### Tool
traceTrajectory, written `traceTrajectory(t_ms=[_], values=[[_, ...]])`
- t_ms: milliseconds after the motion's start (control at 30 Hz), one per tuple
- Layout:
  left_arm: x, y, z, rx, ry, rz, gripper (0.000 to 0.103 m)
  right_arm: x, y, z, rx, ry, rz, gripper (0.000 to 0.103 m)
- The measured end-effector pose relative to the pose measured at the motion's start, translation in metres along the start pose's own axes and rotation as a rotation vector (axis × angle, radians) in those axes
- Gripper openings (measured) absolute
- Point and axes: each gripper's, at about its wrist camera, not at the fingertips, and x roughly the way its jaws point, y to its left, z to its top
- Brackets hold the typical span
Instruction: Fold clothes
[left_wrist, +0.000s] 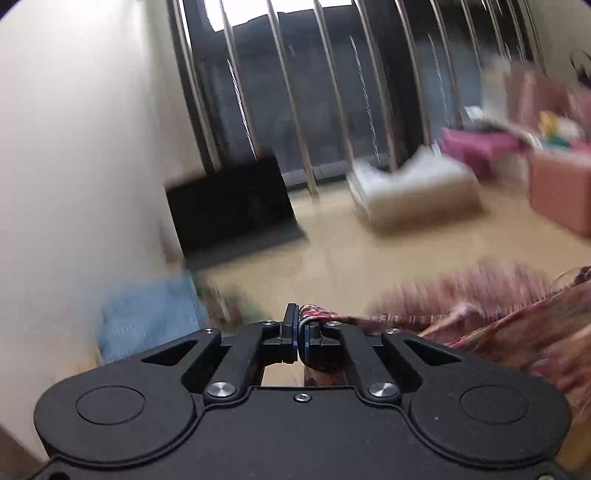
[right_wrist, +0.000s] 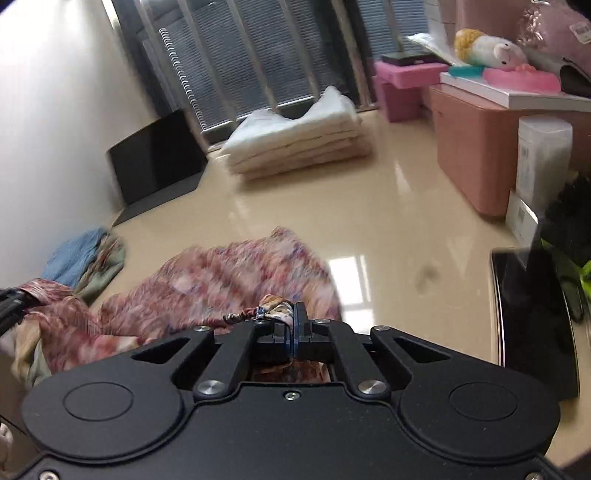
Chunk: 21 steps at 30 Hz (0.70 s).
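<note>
A pink and red patterned garment (right_wrist: 229, 273) lies spread over the glossy beige table (right_wrist: 388, 229), stretched between both grippers. My right gripper (right_wrist: 293, 317) is shut on a bunched edge of it. In the left wrist view, my left gripper (left_wrist: 300, 325) is shut on another edge, and the patterned garment (left_wrist: 498, 325) trails off to the right, blurred. The left gripper (right_wrist: 11, 306) also shows at the left edge of the right wrist view, with cloth in it.
A crumpled blue and green cloth (right_wrist: 85, 258) lies at the left by the wall. A stack of folded white linen (right_wrist: 295, 136) sits farther back, near a black panel (right_wrist: 155, 155). A pink cabinet (right_wrist: 476, 147) and a dark screen (right_wrist: 535, 325) stand at the right.
</note>
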Motion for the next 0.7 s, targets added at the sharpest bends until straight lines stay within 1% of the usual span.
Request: traceTrajectory(t_ms=[33, 100, 133, 167, 200, 233, 267, 333, 367, 400, 433, 467, 567, 633, 700], values=[[-0.017, 0.007, 0.013, 0.001, -0.067, 0.004, 0.003, -0.016, 0.009, 0.012, -0.028, -0.076, 0.023, 0.001], [-0.047, 0.012, 0.018, 0.016, -0.124, 0.011, 0.003, -0.066, 0.033, 0.025, -0.116, -0.251, 0.065, 0.001], [-0.061, 0.014, 0.019, 0.023, -0.148, 0.016, 0.003, -0.088, 0.04, 0.026, -0.143, -0.31, 0.076, 0.001], [-0.075, 0.016, 0.02, 0.031, -0.171, 0.02, 0.003, -0.101, 0.042, 0.024, -0.15, -0.327, 0.081, 0.001], [-0.069, 0.015, 0.014, 0.035, -0.132, 0.01, 0.003, -0.106, 0.041, 0.021, -0.144, -0.316, 0.079, 0.001], [-0.057, 0.013, 0.006, 0.037, -0.071, -0.004, 0.003, -0.103, 0.037, 0.017, -0.137, -0.277, 0.066, 0.001], [-0.044, 0.011, -0.003, 0.039, -0.01, -0.018, 0.003, -0.086, 0.029, 0.01, -0.119, -0.197, 0.037, 0.001], [-0.014, 0.01, -0.017, 0.036, 0.111, -0.047, 0.003, -0.039, 0.009, -0.004, -0.063, -0.021, -0.011, 0.001], [0.003, 0.011, -0.021, 0.026, 0.16, -0.062, 0.003, -0.016, 0.0, -0.006, -0.032, 0.049, -0.028, 0.001], [0.014, 0.012, -0.023, 0.021, 0.189, -0.069, 0.003, -0.001, -0.007, -0.007, -0.008, 0.088, -0.037, 0.001], [0.018, 0.012, -0.022, 0.025, 0.199, -0.072, 0.003, 0.003, -0.008, -0.005, 0.001, 0.09, -0.034, 0.001], [0.016, 0.012, -0.02, 0.034, 0.19, -0.072, 0.003, 0.002, -0.005, -0.001, 0.0, 0.074, -0.026, 0.001], [-0.005, 0.02, -0.009, 0.05, 0.147, -0.071, 0.003, -0.015, 0.008, 0.009, -0.041, 0.013, 0.013, 0.001], [-0.024, 0.027, 0.0, 0.038, 0.124, -0.095, 0.003, -0.029, 0.017, 0.013, -0.07, -0.011, 0.036, 0.001], [-0.047, 0.037, 0.011, 0.025, 0.083, -0.13, 0.003, -0.049, 0.025, 0.017, -0.102, -0.053, 0.063, 0.001]])
